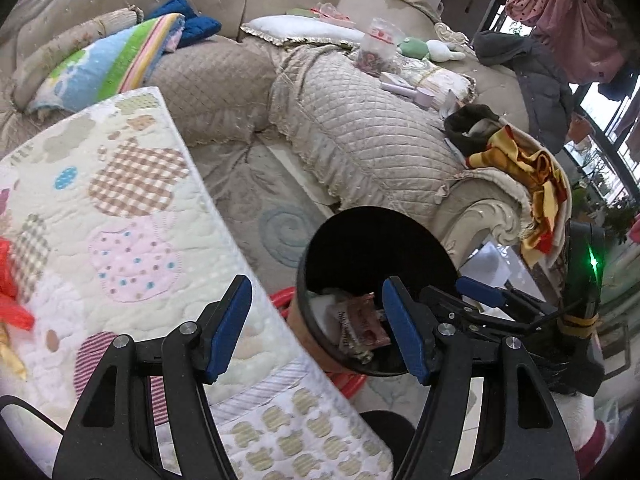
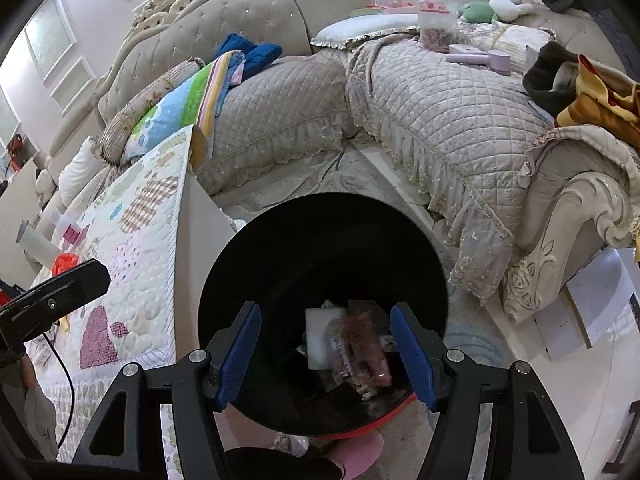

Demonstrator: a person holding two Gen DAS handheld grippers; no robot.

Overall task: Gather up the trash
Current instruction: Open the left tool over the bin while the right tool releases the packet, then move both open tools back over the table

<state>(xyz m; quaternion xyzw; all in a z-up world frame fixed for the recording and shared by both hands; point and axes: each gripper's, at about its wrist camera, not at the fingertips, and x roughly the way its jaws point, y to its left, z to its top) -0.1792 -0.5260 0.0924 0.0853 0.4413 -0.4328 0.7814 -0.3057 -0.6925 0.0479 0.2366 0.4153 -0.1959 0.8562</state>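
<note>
At the lower centre of the right wrist view stood one black bin (image 2: 320,240), round and open-topped, on the floor beside one table under a patchwork quilt (image 2: 132,248). Inside the bin lay the collected trash: one white flat piece (image 2: 320,332), one pinkish printed wrapper (image 2: 360,352), and darker scraps beneath that I could not count. The right gripper (image 2: 328,354) hung over the bin's mouth, its two blue pads (image 2: 240,356) set moderately wide with nothing between them. In the left wrist view, the left gripper (image 1: 316,330) sat at lower centre, likewise moderately wide and empty, its left pad over the quilt's edge (image 1: 248,320), its right pad over the bin (image 1: 360,248). One red crumpled item (image 1: 12,284) lay at the left edge on the quilt. Along the top ran one beige quilted sofa (image 1: 360,120), bearing one striped cushion (image 1: 112,64), one blue cloth (image 1: 192,20), one clear jar (image 1: 378,46), one green plush (image 1: 414,46) and one white plush (image 1: 444,50).
</note>
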